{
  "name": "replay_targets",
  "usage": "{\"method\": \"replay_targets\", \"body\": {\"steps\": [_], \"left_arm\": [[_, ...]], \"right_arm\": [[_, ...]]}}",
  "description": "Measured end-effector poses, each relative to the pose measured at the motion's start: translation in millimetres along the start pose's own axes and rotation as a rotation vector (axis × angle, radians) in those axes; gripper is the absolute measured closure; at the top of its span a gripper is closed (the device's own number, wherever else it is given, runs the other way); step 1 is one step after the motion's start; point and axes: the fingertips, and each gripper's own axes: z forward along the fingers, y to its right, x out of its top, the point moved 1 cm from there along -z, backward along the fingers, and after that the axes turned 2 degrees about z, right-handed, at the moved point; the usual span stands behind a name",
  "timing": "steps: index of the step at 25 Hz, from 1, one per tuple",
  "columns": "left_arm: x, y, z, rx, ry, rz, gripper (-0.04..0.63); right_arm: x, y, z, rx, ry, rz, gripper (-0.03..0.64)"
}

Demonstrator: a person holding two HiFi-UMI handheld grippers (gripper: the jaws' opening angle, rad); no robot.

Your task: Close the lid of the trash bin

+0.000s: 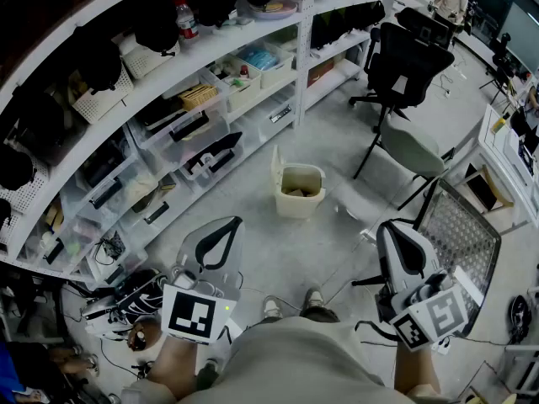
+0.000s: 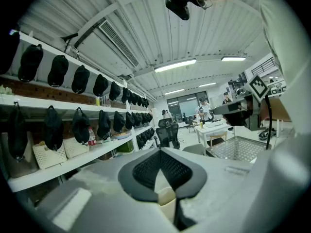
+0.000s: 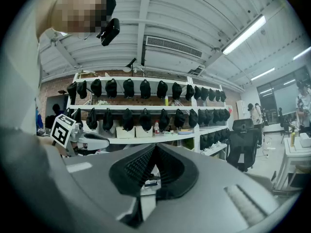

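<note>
A small cream trash bin stands on the grey floor in front of the shelving, with rubbish inside. Its lid is swung up and stands upright on the bin's left side. My left gripper is held low at the lower left, well short of the bin, shut with nothing in it. My right gripper is at the lower right, also shut and empty. In the left gripper view, my left gripper has its tips together, and a part of the cream bin shows through the gap below them. In the right gripper view, my right gripper points at the shelves.
White shelving with caps, boxes and baskets runs along the left. A black office chair and a grey chair stand beyond the bin at right. A wire mesh tray is at the right. Shoes lie at lower left.
</note>
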Motion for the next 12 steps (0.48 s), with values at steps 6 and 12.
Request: {"method": "replay_targets", "body": {"steps": [6, 12], "left_arm": [[-4.0, -9.9, -5.2, -0.005, 0.005, 0.001, 0.594], [-8.2, -20.8, -9.4, -0.013, 0.012, -0.003, 0.594]], "right_arm": [[-7.2, -7.0, 7.0, -0.007, -0.012, 0.025, 0.614], [-10.2, -14.9, 15.7, -0.011, -0.012, 0.023, 0.614]]}}
